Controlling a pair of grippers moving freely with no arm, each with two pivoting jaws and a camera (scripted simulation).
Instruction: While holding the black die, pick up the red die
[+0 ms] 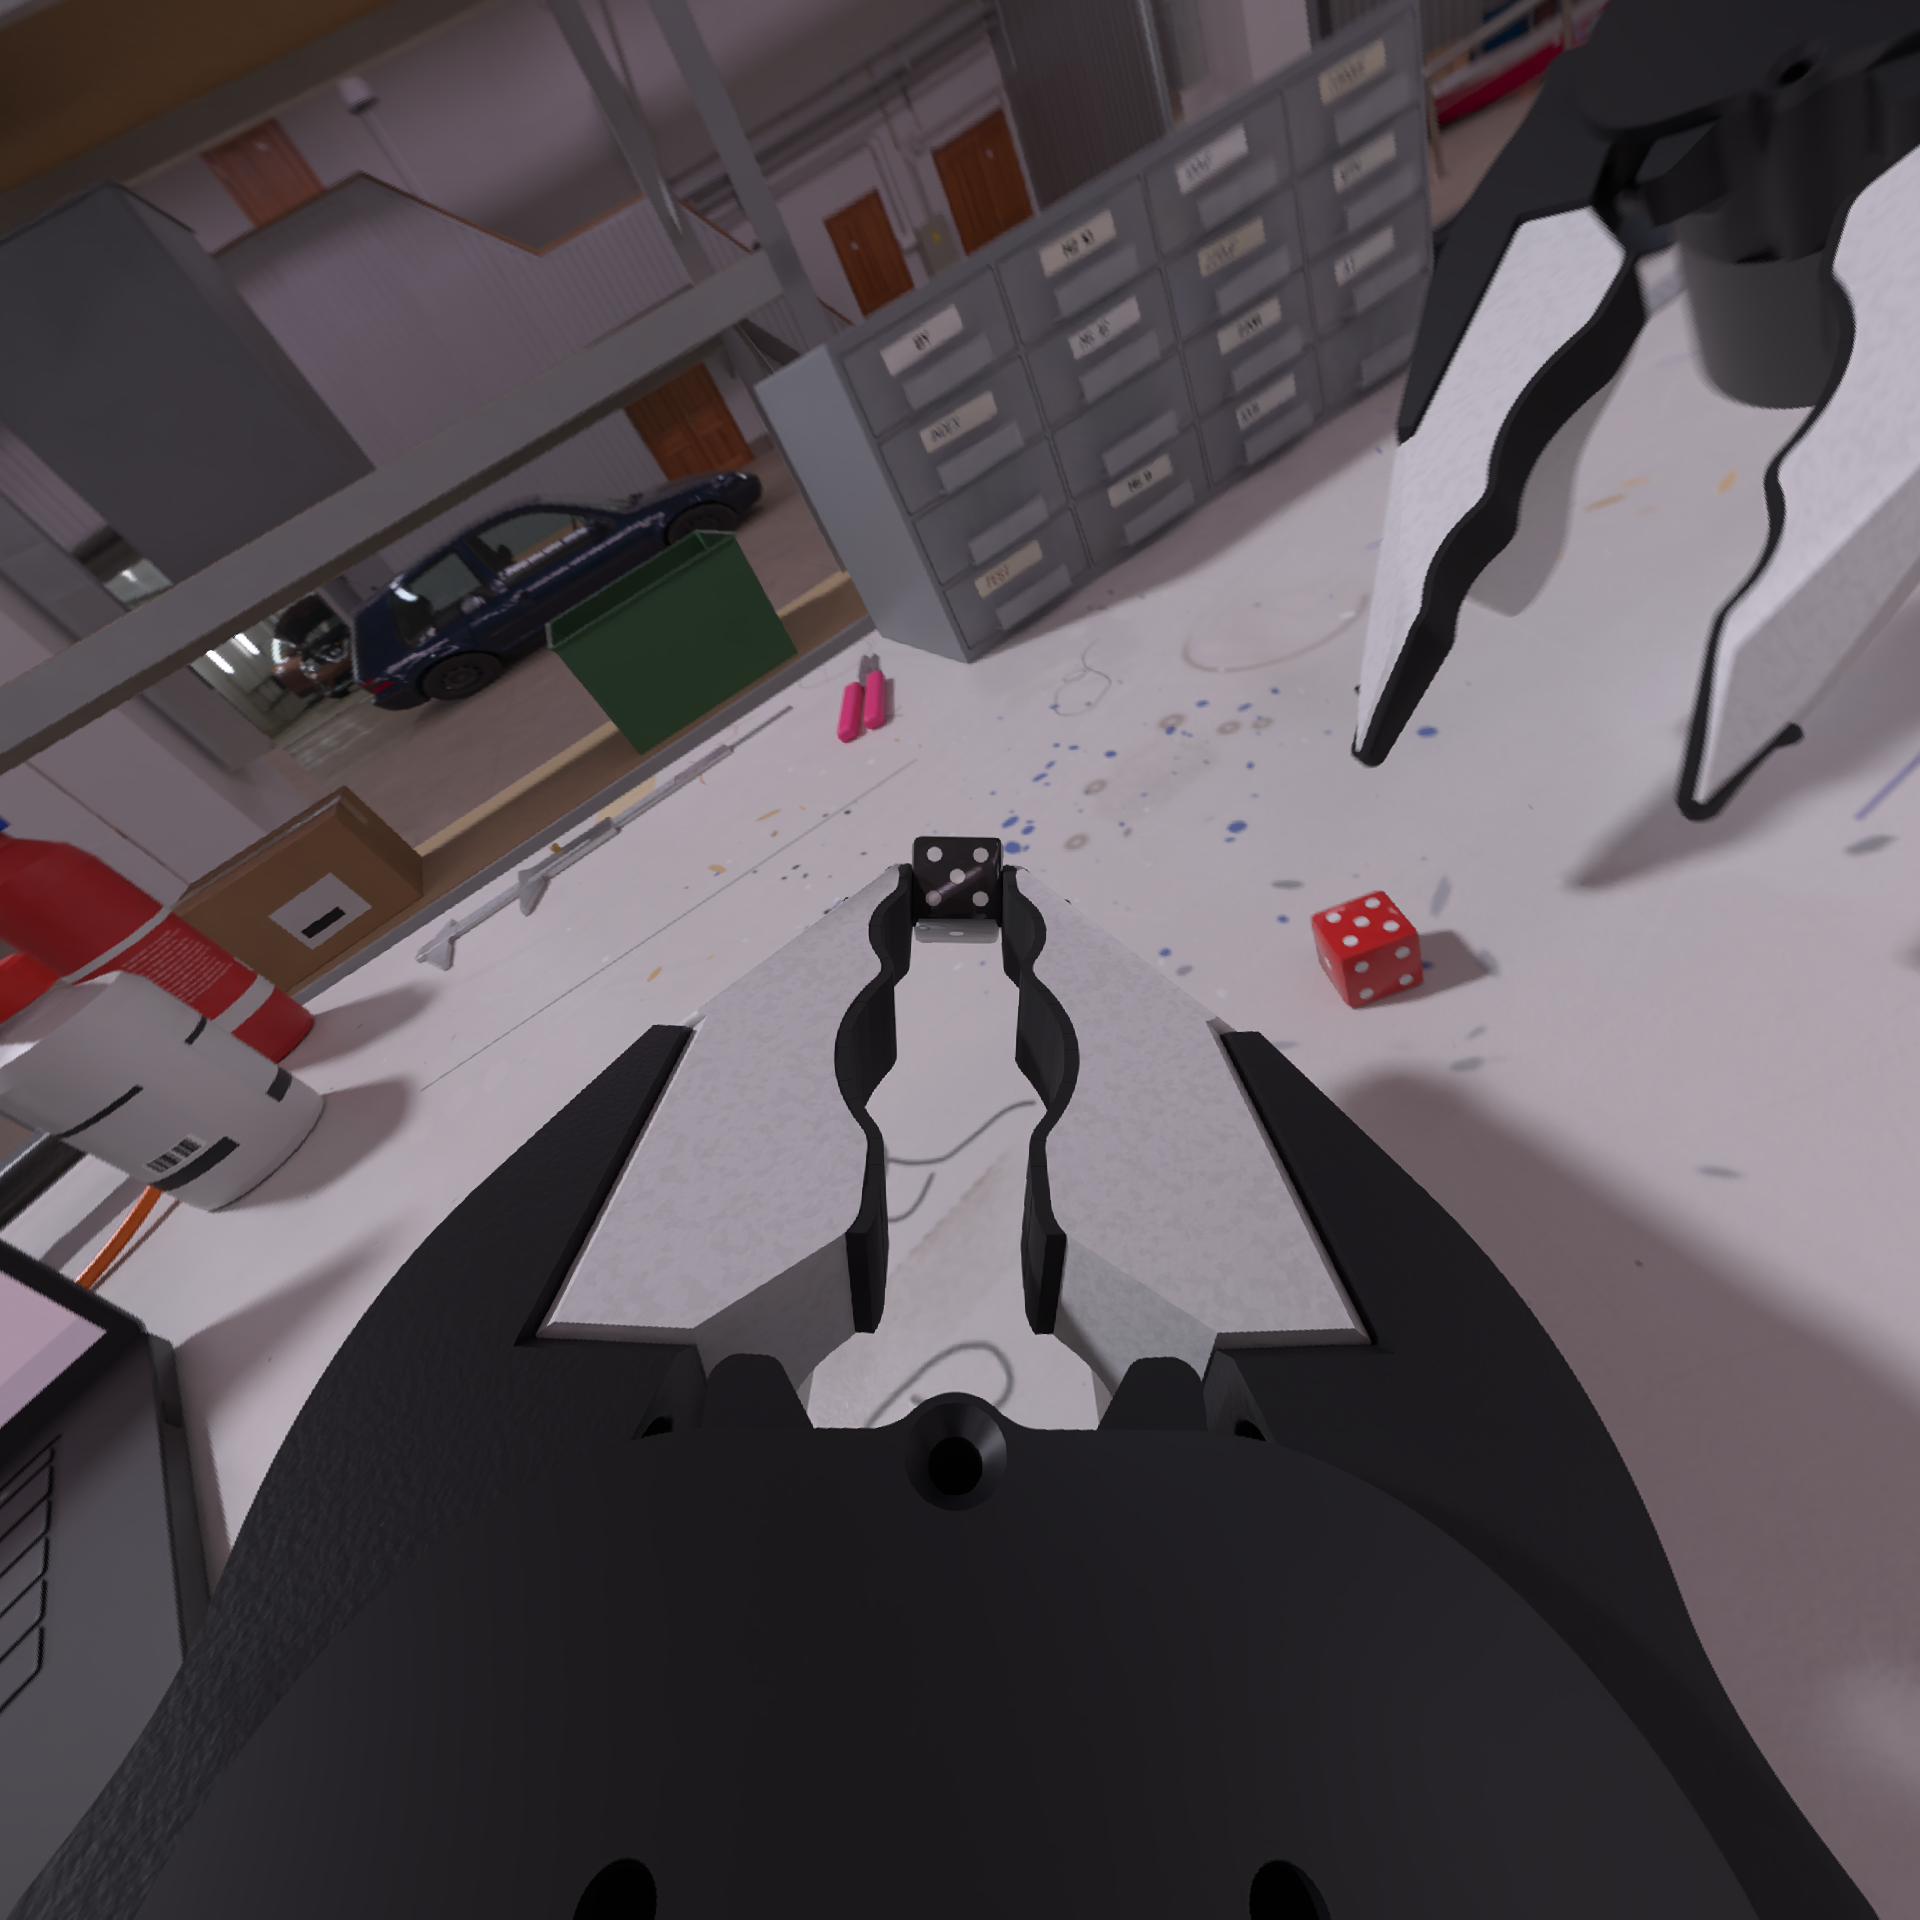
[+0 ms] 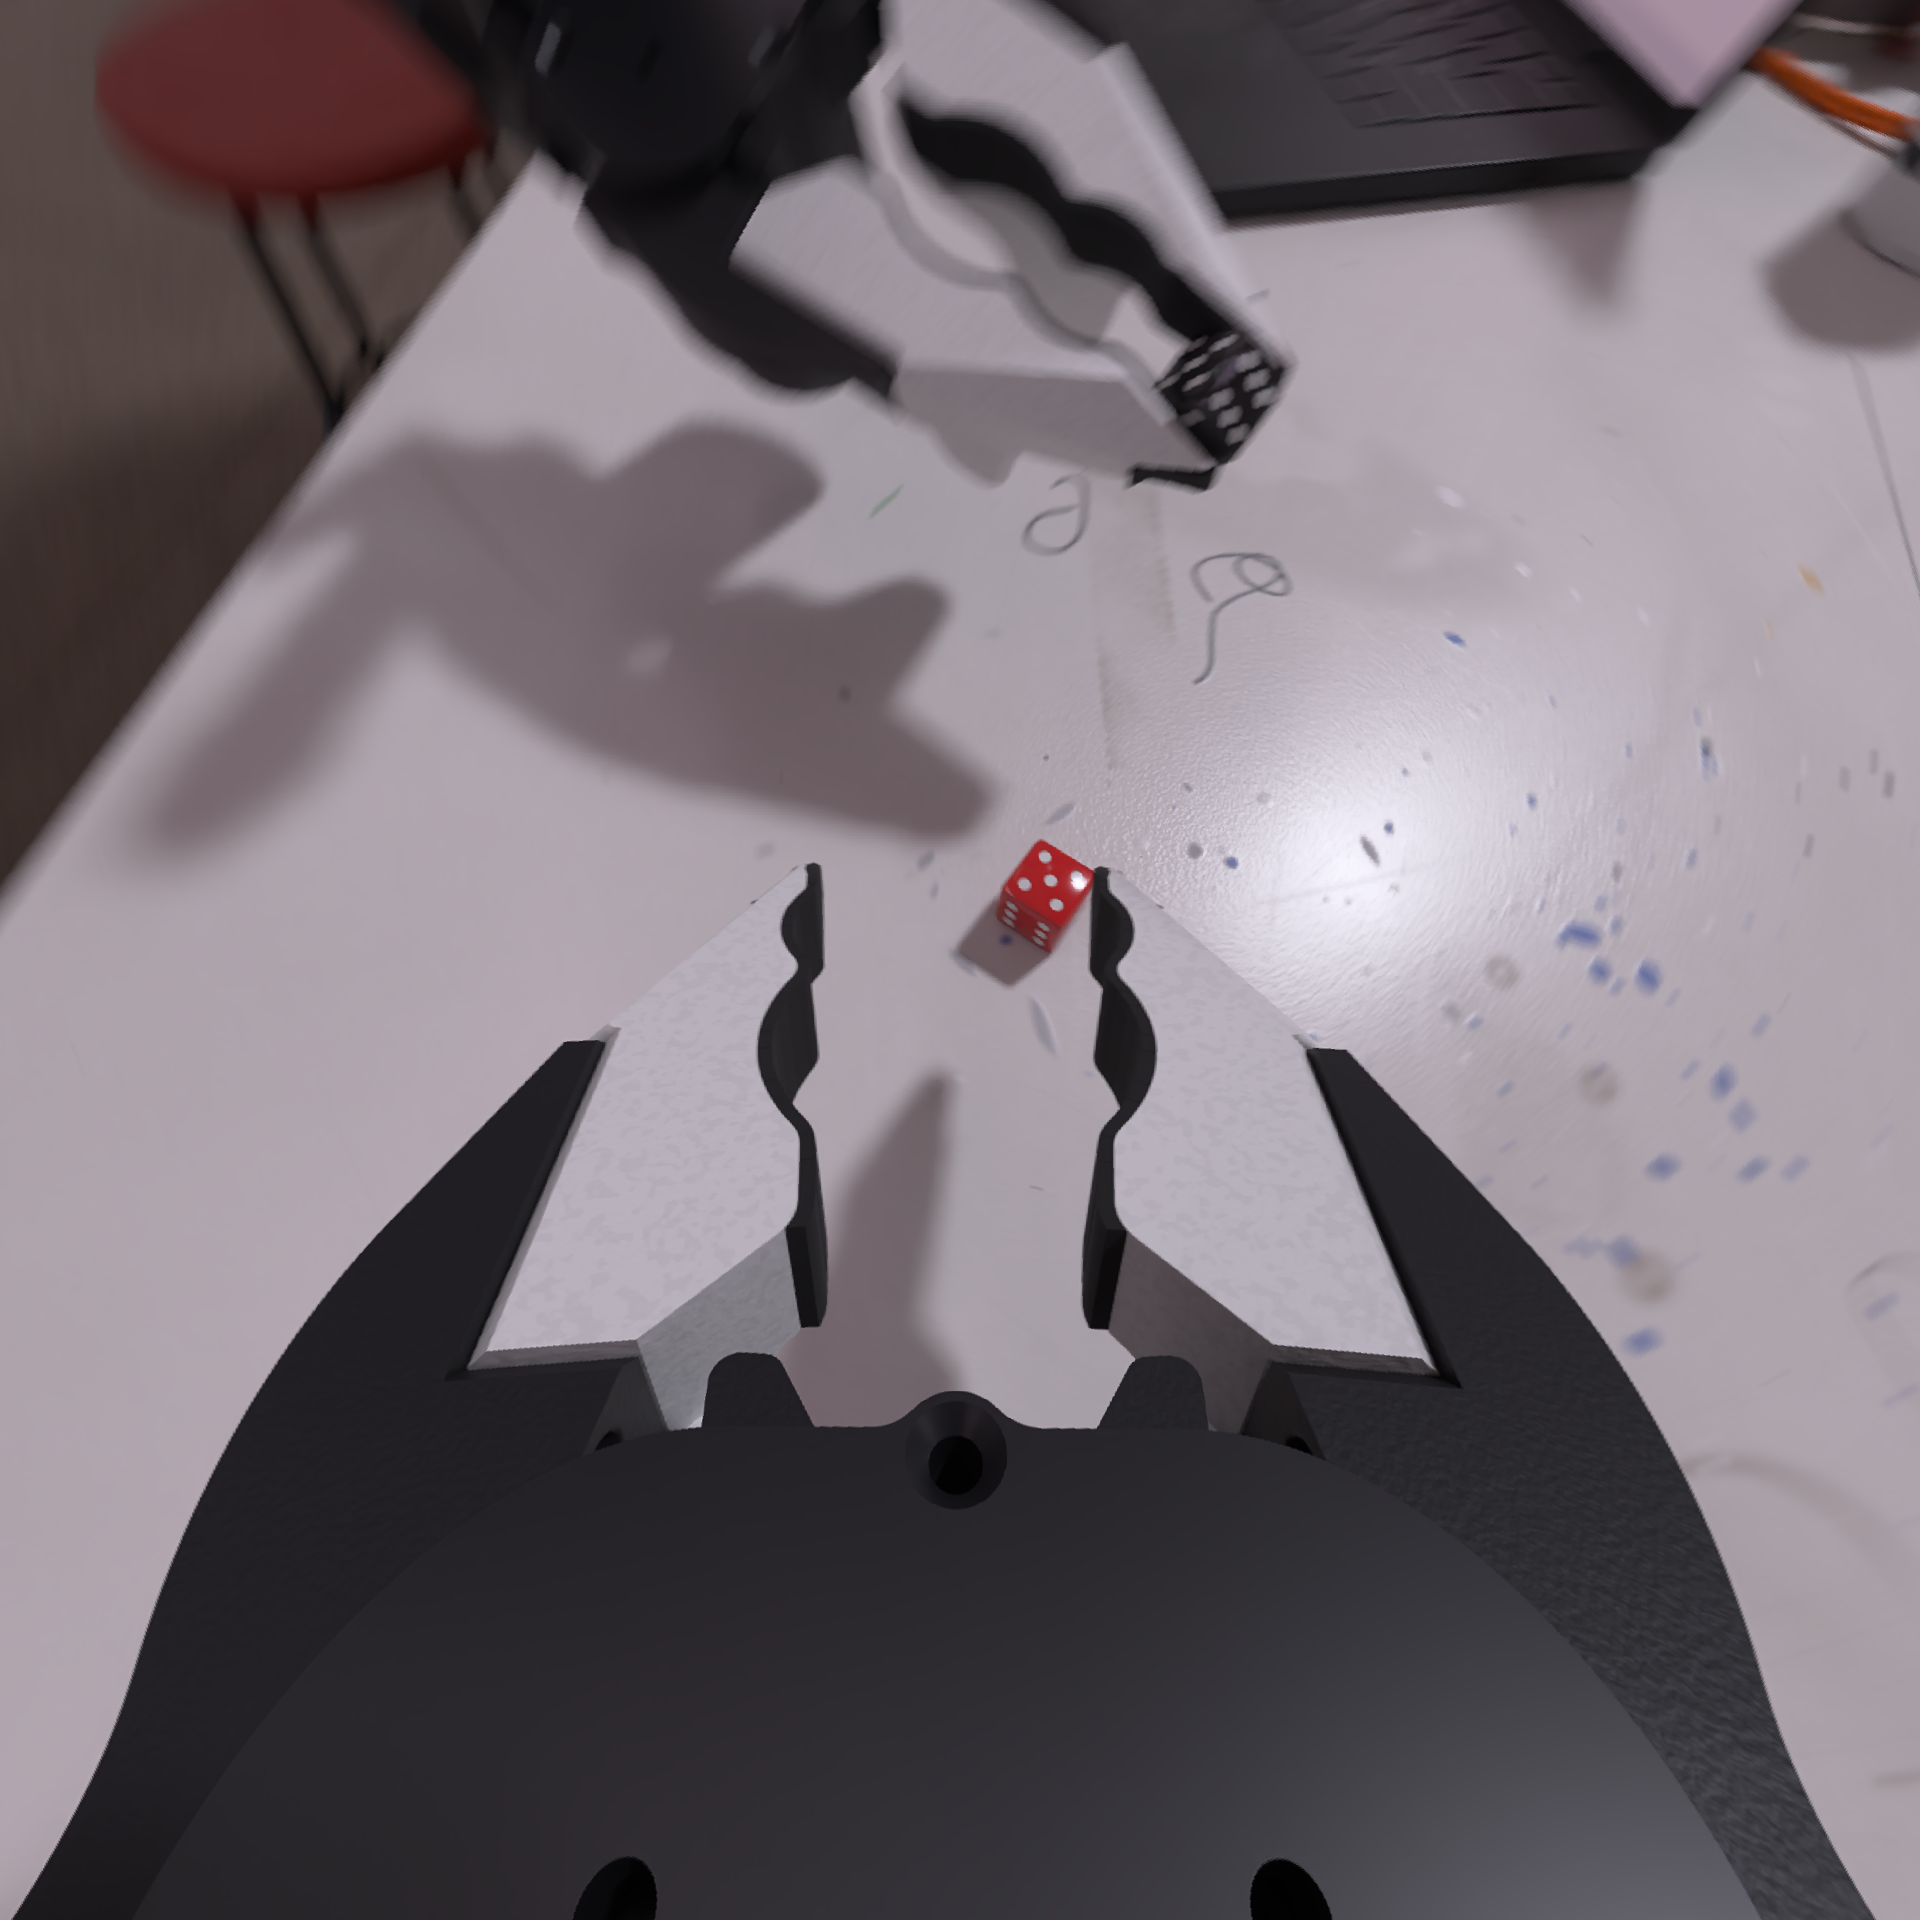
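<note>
Dice and grippers over the table (image 1: 1143, 1091)

From the left wrist view, the black die (image 1: 956, 878) sits at twelve o'clock between the left gripper (image 1: 956, 904) tips; the red die (image 1: 1364, 945) lies on the table at two o'clock, the right gripper (image 1: 1538, 769) beyond it.

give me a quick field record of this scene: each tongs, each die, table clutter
left tongs: shut on black die, lifted off table
right tongs: open, above table, tips near red die
red die: on table, free, close to one right tongs finger
clutter: laptop, green bin, drawer cabinet, pink item
</note>
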